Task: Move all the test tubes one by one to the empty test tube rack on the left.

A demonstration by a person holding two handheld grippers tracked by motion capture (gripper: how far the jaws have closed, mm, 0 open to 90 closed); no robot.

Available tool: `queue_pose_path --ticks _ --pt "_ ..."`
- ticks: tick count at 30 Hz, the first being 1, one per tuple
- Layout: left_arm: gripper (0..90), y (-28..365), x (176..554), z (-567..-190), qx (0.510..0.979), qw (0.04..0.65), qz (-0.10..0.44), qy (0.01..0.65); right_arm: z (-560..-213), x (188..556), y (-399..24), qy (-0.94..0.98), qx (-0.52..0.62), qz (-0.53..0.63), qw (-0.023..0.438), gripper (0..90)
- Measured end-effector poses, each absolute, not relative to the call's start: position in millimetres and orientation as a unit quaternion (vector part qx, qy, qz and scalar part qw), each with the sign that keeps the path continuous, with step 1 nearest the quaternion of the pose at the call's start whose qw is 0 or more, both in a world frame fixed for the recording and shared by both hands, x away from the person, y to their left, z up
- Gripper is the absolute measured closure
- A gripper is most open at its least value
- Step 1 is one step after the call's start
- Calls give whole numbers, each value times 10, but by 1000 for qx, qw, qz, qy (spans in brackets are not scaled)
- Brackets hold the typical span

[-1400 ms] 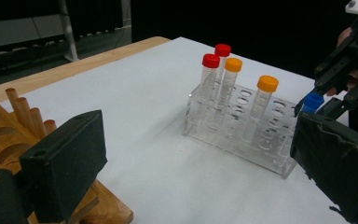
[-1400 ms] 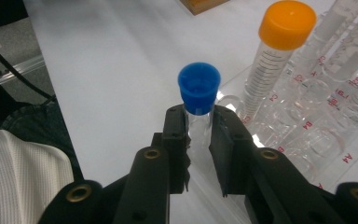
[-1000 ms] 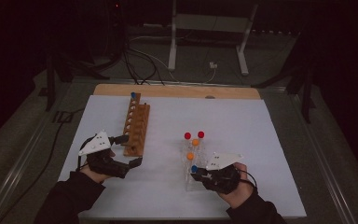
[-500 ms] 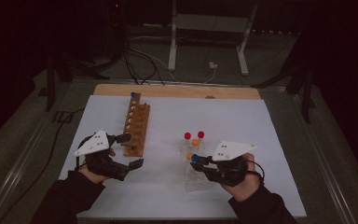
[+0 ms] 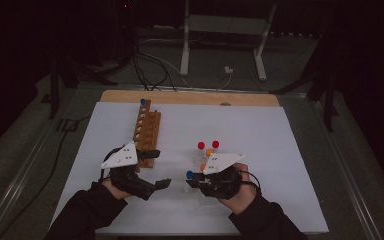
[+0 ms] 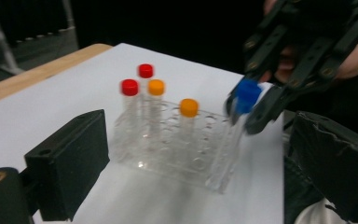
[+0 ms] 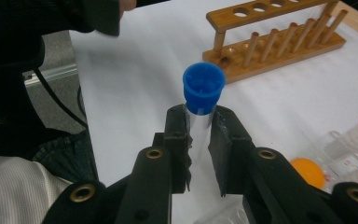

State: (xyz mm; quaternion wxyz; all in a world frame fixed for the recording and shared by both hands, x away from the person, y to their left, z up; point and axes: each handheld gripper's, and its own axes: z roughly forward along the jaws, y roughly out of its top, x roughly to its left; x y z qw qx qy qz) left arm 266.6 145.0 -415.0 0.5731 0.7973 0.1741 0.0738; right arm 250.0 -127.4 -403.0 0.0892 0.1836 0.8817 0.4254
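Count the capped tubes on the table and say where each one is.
6. Two red-capped tubes and two orange-capped tubes stand in the clear rack; one blue-capped tube is in the right gripper; another blue one stands in the wooden rack.

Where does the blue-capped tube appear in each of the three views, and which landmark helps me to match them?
High view: the blue-capped tube is below centre, at the tip of the right gripper.
Left gripper view: upper right, its cap between the far gripper's jaws.
Right gripper view: centre, the cap just above the jaws.
Shared landmark: the clear rack with orange and red caps.
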Motion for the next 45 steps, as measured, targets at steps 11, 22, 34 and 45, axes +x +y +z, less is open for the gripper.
queue_pose_path --ticks 11,22,34,45 --pt "274 1271 2663 -4195 797 582 56 151 -4143 2552 -1142 889 179 415 76 774" --pt "575 1180 2661 -4257 808 569 59 139 -4143 2558 -1116 890 176 414 76 774" --pt "761 1163 2658 -4277 815 564 58 123 -4154 2569 -1111 889 182 414 75 774" --pt "776 1217 2694 -4181 813 566 68 120 -4107 2540 -1171 878 180 435 85 658"
